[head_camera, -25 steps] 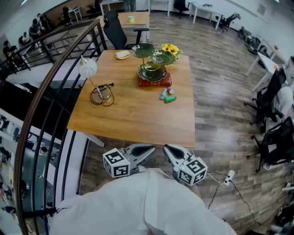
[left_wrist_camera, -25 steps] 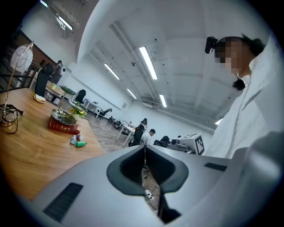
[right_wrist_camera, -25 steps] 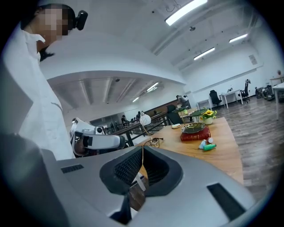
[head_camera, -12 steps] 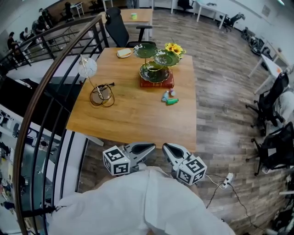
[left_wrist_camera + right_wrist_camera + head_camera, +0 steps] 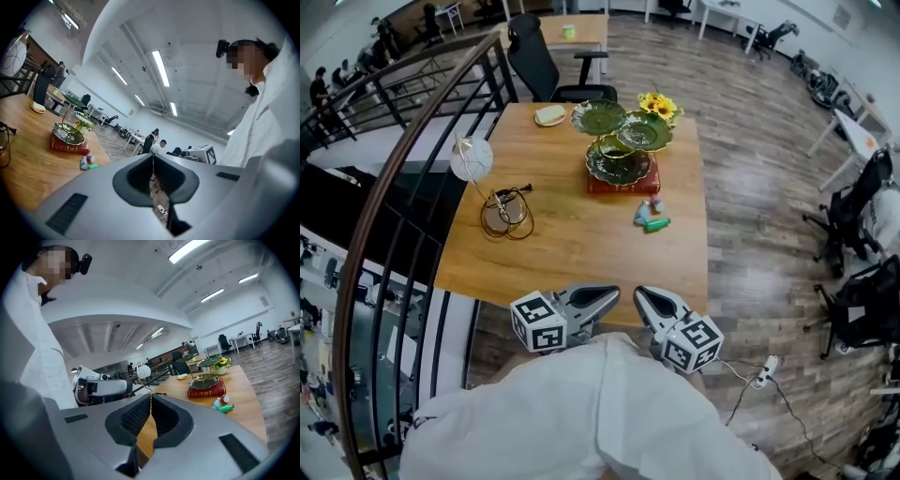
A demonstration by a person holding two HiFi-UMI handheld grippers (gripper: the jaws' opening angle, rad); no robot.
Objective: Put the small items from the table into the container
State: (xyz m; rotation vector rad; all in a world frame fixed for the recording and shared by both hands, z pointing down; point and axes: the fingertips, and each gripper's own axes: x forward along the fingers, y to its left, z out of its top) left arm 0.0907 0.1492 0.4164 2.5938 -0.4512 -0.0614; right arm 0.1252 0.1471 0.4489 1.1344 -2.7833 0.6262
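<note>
Small items lie together on the wooden table (image 5: 572, 248): a green tube (image 5: 656, 224) and a small bottle (image 5: 642, 212), also seen in the left gripper view (image 5: 87, 161) and the right gripper view (image 5: 222, 404). Behind them a tiered stand of green glass dishes (image 5: 619, 159) rests on a red book (image 5: 623, 185). My left gripper (image 5: 614, 298) and right gripper (image 5: 639, 298) are side by side at the table's near edge, close to my body, both shut and empty. They are far short of the items.
A lamp with a white globe (image 5: 471, 157) and a coiled cable (image 5: 504, 211) stand on the table's left. A small plate (image 5: 550, 114) and sunflowers (image 5: 660, 103) sit at the far edge. A railing (image 5: 403, 187) runs along the left; an office chair (image 5: 544, 66) is behind the table.
I have moved toward the table: both grippers, which hung short of its near edge, now reach over it. Both jaws stay shut.
</note>
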